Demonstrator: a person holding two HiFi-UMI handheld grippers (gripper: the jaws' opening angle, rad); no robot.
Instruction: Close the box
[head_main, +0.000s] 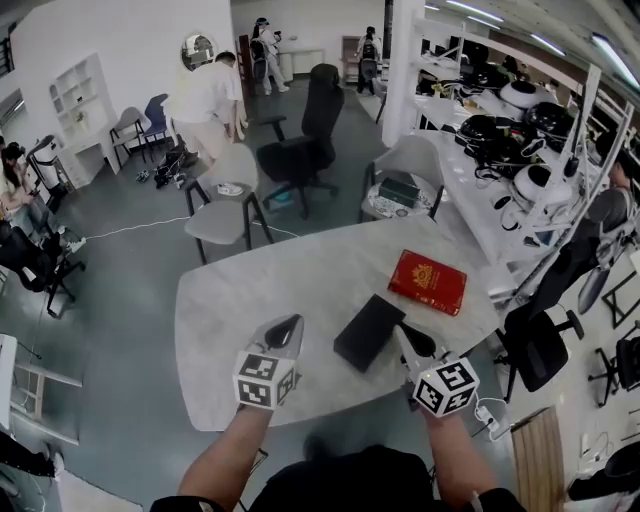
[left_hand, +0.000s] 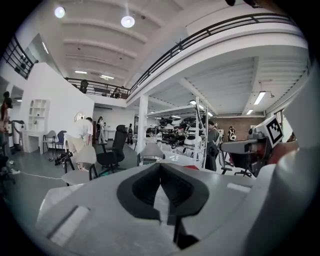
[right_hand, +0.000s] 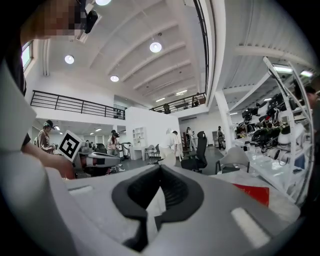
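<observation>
Hovering over the pale tabletop (head_main: 250, 290) at lower centre of the head view, with the left claw (head_main: 286, 328) pinched shut on nothing and the right claw (head_main: 404, 335) likewise closed and empty. Flanking a flat black box (head_main: 368, 332) lying just right of frame centre, close by the right claw's tip, though whether touching cannot be told. Leaving a red box (head_main: 428, 282) with a gold emblem farther up and right, apart from both claws. Judged rigid and light, probably stiff board with a smooth, somewhat slippery skin; impossible to tell whether fully shut. Best pressed flat from above near the lid's free edge, with the other claw steadying the base against sliding.
</observation>
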